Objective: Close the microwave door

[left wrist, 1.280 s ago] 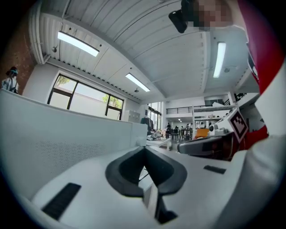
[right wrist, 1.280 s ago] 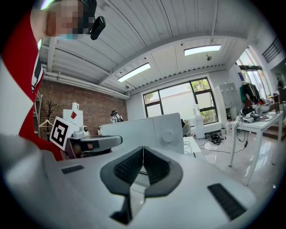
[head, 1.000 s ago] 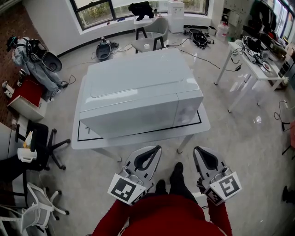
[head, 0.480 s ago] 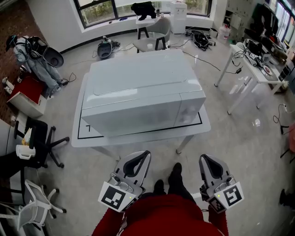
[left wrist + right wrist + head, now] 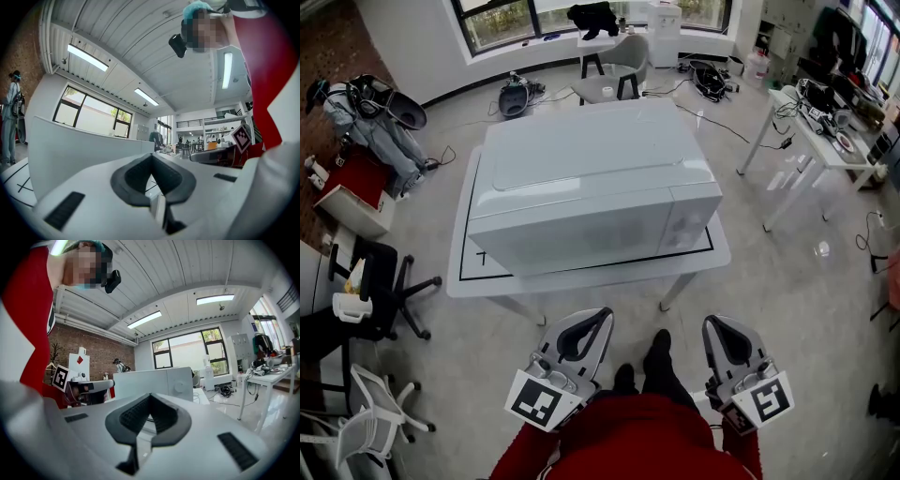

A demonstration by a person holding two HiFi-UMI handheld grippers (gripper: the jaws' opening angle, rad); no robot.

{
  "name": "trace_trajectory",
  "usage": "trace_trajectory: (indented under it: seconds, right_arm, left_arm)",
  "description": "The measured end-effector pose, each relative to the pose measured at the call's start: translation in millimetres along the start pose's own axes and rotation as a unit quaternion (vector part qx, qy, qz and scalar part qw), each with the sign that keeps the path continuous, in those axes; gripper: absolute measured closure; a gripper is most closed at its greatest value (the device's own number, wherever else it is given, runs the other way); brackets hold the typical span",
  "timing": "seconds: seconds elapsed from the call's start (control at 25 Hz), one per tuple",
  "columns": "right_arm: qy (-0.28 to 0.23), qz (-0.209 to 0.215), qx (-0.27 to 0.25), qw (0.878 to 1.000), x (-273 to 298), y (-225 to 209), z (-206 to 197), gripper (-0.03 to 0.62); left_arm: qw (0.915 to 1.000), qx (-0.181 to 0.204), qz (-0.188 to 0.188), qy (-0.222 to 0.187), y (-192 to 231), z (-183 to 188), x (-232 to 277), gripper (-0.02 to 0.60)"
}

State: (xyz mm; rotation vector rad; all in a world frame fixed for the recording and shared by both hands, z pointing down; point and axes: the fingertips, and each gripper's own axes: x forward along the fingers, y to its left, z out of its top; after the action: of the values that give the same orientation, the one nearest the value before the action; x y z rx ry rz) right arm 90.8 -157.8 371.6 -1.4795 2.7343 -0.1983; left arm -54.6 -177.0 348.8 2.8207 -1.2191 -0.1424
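Head view – microwave (image 5: 591, 169) w/ door (image 5: 572, 234) shut, right gripper view – knob (image 5: 180, 388)

Left claw (image 5: 604, 315): jaws pressed together, nothing between them, pointing level, held low.
Right claw (image 5: 712, 322): jaws together too, empty, level, well apart from the left.

White table (image 5: 486, 279) with taped outline, white microwave (image 5: 591, 183) on top
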Motion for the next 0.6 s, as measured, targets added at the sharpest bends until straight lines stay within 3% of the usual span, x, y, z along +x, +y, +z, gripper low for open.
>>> trace_trajectory:
  seconds: [0.6]
  right_arm:
    - [0.015,-0.007,0.014,1.0,5.9,-0.9,-4.5,0.582]
  left_arm:
    - [1.0,-0.005,0.001,0.008,5.1,-2.9,-2.1,0.571]
